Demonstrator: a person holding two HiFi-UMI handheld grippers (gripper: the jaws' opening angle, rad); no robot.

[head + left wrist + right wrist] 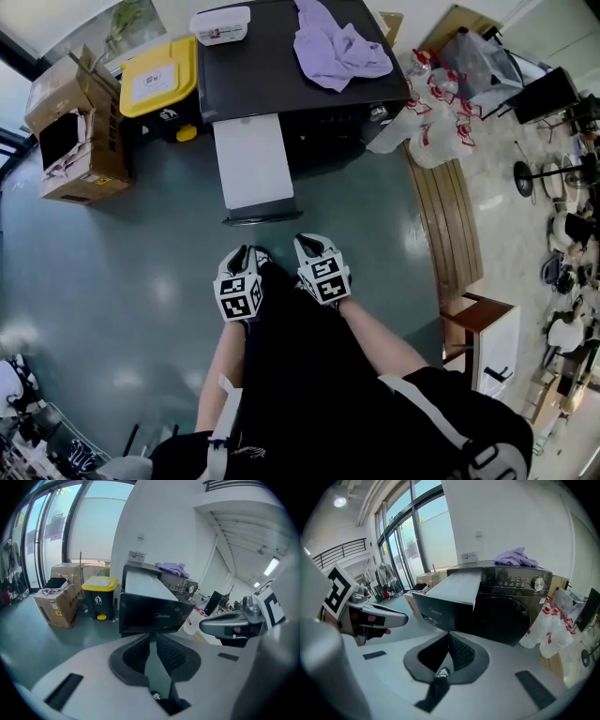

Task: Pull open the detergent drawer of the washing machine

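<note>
The dark washing machine [281, 66] stands ahead with its long drawer [251, 159] pulled far out toward me; the drawer's dark front panel [150, 613] faces both gripper views [440, 609]. A purple cloth [337, 47] lies on the machine's top. Both grippers hang close to my body, a short way back from the drawer front and touching nothing. My left gripper [246, 255] shows a narrow gap between its pads [153, 635], with only floor behind. My right gripper [307, 244] has its tips together [449, 633], empty.
A yellow-lidded bin [159, 80] and cardboard boxes [70, 131] stand left of the machine. A white box [222, 25] sits on its top. White plastic bags [431, 112] and a wooden bench [450, 225] are on the right, with a small table [478, 328] nearer.
</note>
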